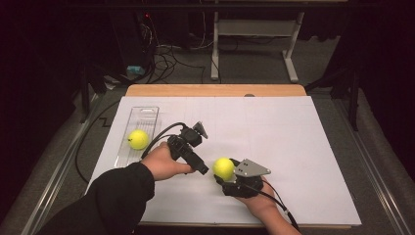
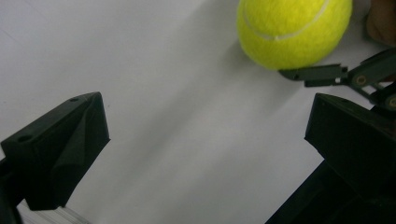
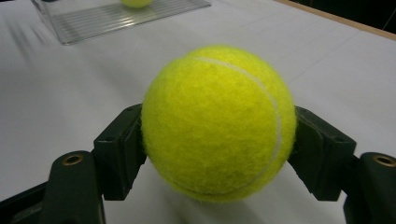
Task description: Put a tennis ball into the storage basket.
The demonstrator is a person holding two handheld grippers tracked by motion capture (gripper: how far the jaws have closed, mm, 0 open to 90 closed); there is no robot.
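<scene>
Tennis balls — two: one (image 1: 223, 168) on the white sheet (image 1: 293, 147), one (image 1: 138, 139) in the tray. Clear tray (image 1: 147, 113) — one. Grippers — two: left (image 1: 198, 169), right (image 1: 221, 180).

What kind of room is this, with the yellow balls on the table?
Probably a lab or workshop. A white sheet covers the table for testing, loose cables lie on the grey floor behind, and a bare desk frame stands beyond.

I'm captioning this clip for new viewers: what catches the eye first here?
A bright yellow tennis ball clamped in the right claw near the front of the white table. A second ball lies in a clear tray at the left, and the left claw stands open between them.
</scene>
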